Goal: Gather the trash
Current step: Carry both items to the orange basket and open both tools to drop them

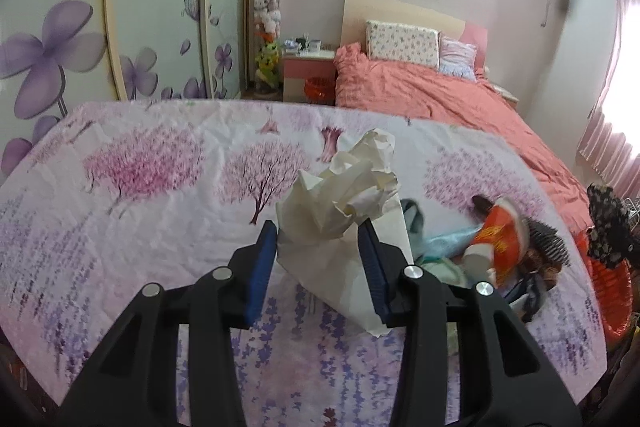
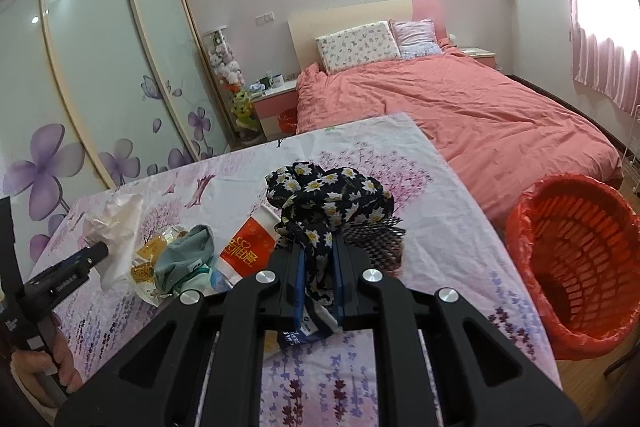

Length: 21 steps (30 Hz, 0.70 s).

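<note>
My left gripper [image 1: 318, 237] is shut on a crumpled white paper [image 1: 344, 195], held up over the floral tablecloth [image 1: 120, 187]. The right wrist view shows that same left gripper [image 2: 100, 251] and paper [image 2: 116, 227] at the left. A black cloth with white daisies [image 2: 328, 203] bunches up out of my right gripper [image 2: 318, 259], which is shut on it above the table. The daisy cloth [image 1: 608, 223] also shows at the right edge of the left wrist view. Beside the table's right edge stands a red basket [image 2: 572, 259] lined with a red bag.
A pile lies mid-table: an orange-red tube [image 2: 248, 247], a teal cloth [image 2: 188, 259], a yellow wrapper [image 2: 148, 259] and black mesh [image 2: 376, 239]. Beyond the table are a pink bed [image 2: 480, 107], a nightstand [image 2: 276, 99] and wardrobe doors [image 2: 100, 67]. A hand [image 2: 56, 359] holds the left gripper's handle.
</note>
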Tool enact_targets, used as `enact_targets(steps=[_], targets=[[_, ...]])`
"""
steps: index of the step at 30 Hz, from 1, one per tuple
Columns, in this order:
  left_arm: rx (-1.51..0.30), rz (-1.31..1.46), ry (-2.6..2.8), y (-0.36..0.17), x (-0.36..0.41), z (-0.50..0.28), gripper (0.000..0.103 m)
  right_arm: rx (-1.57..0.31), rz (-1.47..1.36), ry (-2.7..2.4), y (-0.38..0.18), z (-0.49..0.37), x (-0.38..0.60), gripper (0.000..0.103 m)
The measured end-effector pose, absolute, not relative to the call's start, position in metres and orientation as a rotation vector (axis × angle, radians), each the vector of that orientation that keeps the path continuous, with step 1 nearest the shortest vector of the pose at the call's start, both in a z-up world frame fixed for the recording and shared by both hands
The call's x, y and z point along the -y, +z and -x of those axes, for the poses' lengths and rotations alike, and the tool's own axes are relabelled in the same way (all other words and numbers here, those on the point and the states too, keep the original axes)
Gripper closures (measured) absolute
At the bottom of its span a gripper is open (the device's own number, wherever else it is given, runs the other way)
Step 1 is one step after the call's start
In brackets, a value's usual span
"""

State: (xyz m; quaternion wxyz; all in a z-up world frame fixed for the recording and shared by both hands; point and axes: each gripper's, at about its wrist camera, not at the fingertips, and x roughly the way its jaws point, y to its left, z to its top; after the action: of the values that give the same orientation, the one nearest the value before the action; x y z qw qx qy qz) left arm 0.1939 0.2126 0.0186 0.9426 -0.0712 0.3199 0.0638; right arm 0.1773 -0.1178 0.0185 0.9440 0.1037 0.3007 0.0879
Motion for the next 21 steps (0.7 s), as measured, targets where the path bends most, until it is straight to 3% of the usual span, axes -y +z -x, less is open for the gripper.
enact_targets(steps=[9,21], targets=[[-0.609,0.126,0.030,0.052,-0.163,-0.181,0.061,-0.580,-0.250,0.137,0.025,-0.162,0.148,0.092],[-0.605,0.084,-0.212,0.067,-0.041,-0.181,0.061,-0.542,-0.300,0.004,0.024,-0.143,0.217,0.092]])
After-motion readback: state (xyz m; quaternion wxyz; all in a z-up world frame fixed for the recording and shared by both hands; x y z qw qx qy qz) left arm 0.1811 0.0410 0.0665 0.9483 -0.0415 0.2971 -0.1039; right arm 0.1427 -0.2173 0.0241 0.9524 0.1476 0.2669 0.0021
